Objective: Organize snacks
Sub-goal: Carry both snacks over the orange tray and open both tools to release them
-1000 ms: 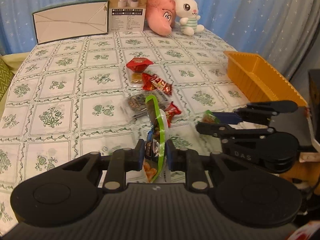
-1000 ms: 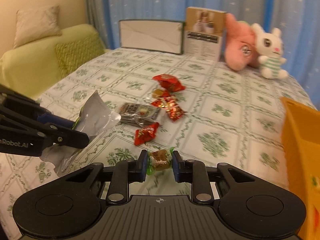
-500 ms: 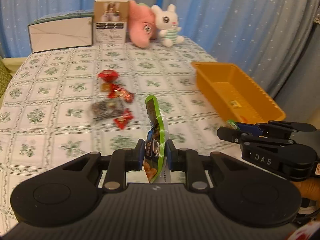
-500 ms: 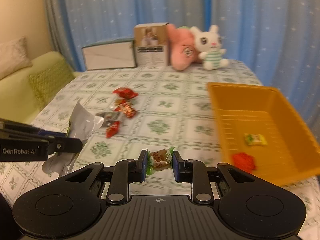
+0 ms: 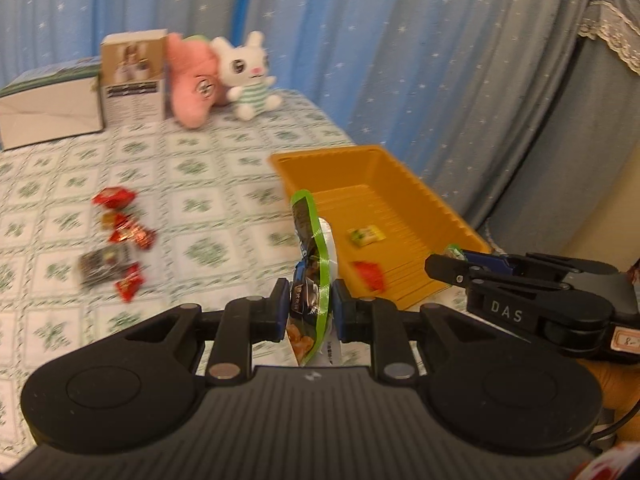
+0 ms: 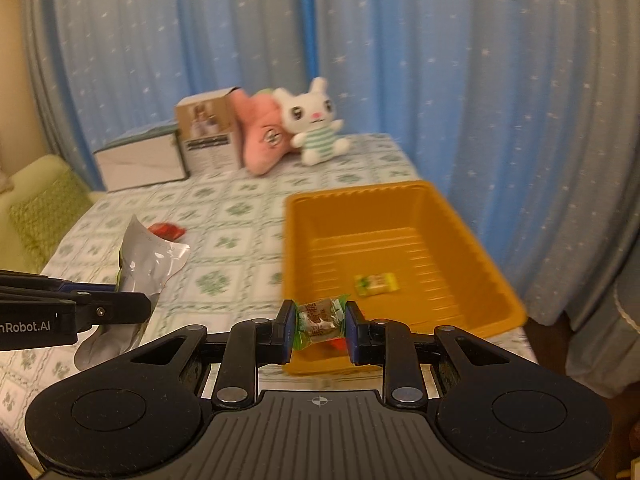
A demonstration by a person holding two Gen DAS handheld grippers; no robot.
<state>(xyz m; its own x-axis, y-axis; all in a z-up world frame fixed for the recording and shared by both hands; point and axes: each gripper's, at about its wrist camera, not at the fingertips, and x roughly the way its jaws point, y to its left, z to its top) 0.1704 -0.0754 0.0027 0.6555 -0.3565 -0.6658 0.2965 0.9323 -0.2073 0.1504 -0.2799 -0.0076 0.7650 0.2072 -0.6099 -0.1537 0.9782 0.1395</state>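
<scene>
The surface (image 5: 224, 216) is covered by a white cloth with a green flower-and-grid print. At its far edge, in front of blue star-dotted curtains (image 6: 400, 80), stand a long flat box (image 5: 48, 116), an upright brown carton (image 5: 134, 76), a pink plush toy (image 5: 194, 84) and a white plush rabbit (image 5: 248, 76) in a green-striped shirt. A green cushion (image 6: 44, 216) lies off the surface to the left in the right wrist view.

An orange tray (image 6: 472, 236) sits near the right edge of the surface. Inside it lie a small yellow-green packet (image 6: 376, 283) and a red wrapper (image 5: 370, 274), apart from each other on the ribbed floor. A loose cluster of snacks (image 5: 116, 240), red wrappers and a dark packet, lies on the cloth well to the left of the tray, blurred.

The left claw (image 5: 308, 304) is closed tight on a snack bag (image 5: 310, 264) with a bright green edge, dark upper print and orange pieces pictured lower down; the bag stands upright between the pads, its top overlapping the tray's near left corner in that view. Its silver back shows in the right wrist view.

The right claw (image 6: 320, 322) is clamped on a small brown wrapped candy (image 6: 320, 318) with green twisted ends, held crosswise over the tray's near rim.
</scene>
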